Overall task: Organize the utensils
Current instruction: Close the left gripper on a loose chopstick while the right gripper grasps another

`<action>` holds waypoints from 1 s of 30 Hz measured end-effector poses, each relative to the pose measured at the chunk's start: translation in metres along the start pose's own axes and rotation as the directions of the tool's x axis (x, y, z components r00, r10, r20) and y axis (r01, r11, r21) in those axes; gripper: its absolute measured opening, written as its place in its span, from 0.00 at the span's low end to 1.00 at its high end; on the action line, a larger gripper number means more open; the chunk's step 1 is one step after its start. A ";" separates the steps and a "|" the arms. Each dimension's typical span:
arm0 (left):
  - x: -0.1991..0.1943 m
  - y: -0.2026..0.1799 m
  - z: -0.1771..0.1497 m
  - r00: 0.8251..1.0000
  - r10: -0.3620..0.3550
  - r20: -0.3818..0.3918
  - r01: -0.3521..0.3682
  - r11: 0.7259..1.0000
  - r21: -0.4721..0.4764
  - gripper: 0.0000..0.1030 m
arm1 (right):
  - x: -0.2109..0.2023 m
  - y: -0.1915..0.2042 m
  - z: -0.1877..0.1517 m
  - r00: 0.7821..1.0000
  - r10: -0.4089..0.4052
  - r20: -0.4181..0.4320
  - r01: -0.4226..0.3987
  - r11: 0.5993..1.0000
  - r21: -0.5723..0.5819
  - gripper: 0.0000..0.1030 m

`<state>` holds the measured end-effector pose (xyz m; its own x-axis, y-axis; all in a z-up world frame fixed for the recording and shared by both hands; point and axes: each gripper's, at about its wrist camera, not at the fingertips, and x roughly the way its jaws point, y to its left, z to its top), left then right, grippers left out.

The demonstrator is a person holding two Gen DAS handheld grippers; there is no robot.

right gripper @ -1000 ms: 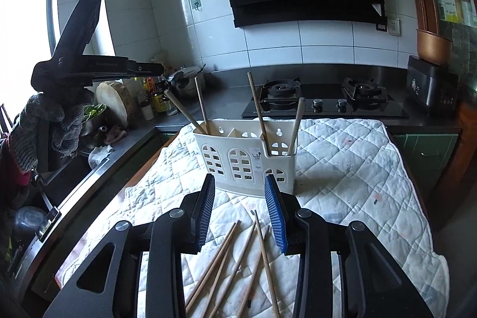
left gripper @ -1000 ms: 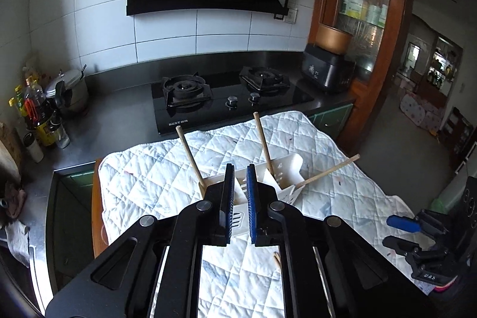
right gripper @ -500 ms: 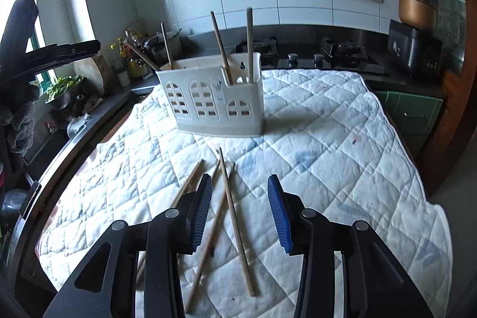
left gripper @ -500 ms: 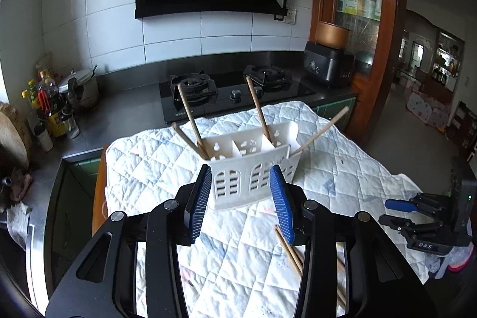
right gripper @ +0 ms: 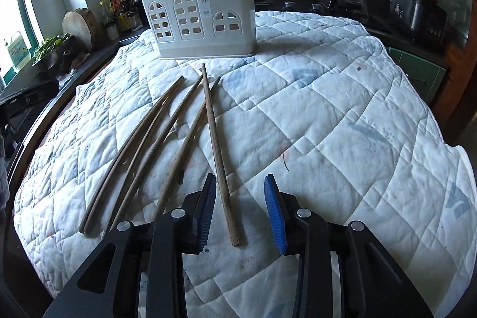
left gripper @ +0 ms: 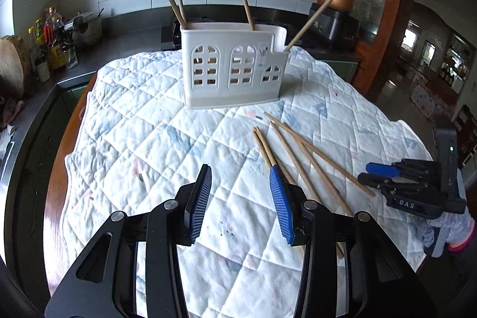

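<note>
A: Left wrist view: the left gripper (left gripper: 240, 184) hangs over the quilt (left gripper: 143, 139) on the desk, jaws spread, nothing between them. It went from pressed together to wide within the last second.

B: And the utensils?

A: The white holder (left gripper: 232, 70) stands at upper centre with four chopsticks (left gripper: 246, 5) leaning out of it. Five loose chopsticks (left gripper: 301, 160) lie on the quilt at centre right, just beside the left gripper's right-hand finger. The right gripper (left gripper: 377, 173) shows at the right edge.

B: Right wrist view?

A: The right gripper (right gripper: 240, 192) sits low at bottom centre, jaws spread and just narrowing. One chopstick (right gripper: 216, 145) lies between them, its near end close to the left-hand pad (right gripper: 207, 210), not pinched. Four more fan out to its left. The holder (right gripper: 199, 23) stands at top centre.
</note>
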<state>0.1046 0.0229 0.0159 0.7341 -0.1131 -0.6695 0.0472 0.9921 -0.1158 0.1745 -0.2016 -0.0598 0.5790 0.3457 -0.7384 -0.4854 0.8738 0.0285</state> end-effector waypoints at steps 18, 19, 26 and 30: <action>0.042 -0.043 -0.062 0.984 -0.005 -0.177 -0.016 0.993 -0.113 0.29 | 0.011 0.005 -0.001 1.000 0.011 -0.008 -0.011 1.000 -0.028 0.30; 0.044 -0.043 -0.062 0.984 -0.009 -0.180 -0.013 0.993 -0.119 0.27 | 0.011 0.005 -0.001 1.000 0.011 -0.008 -0.011 1.000 -0.028 0.30; 0.050 -0.050 -0.060 0.981 0.029 -0.190 -0.049 0.994 -0.100 0.26 | 0.011 0.003 -0.002 1.000 0.013 -0.008 -0.014 1.000 -0.028 0.30; 0.052 -0.054 -0.058 0.978 0.035 -0.204 -0.059 0.992 -0.110 0.26 | 0.011 0.002 -0.002 1.000 0.016 -0.007 -0.016 1.000 -0.026 0.30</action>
<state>0.1004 -0.0392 -0.0554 0.5813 -0.0865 -0.8091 -0.0712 0.9851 -0.1565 0.1788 -0.1965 -0.0694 0.5669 0.3574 -0.7422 -0.5118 0.8588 0.0225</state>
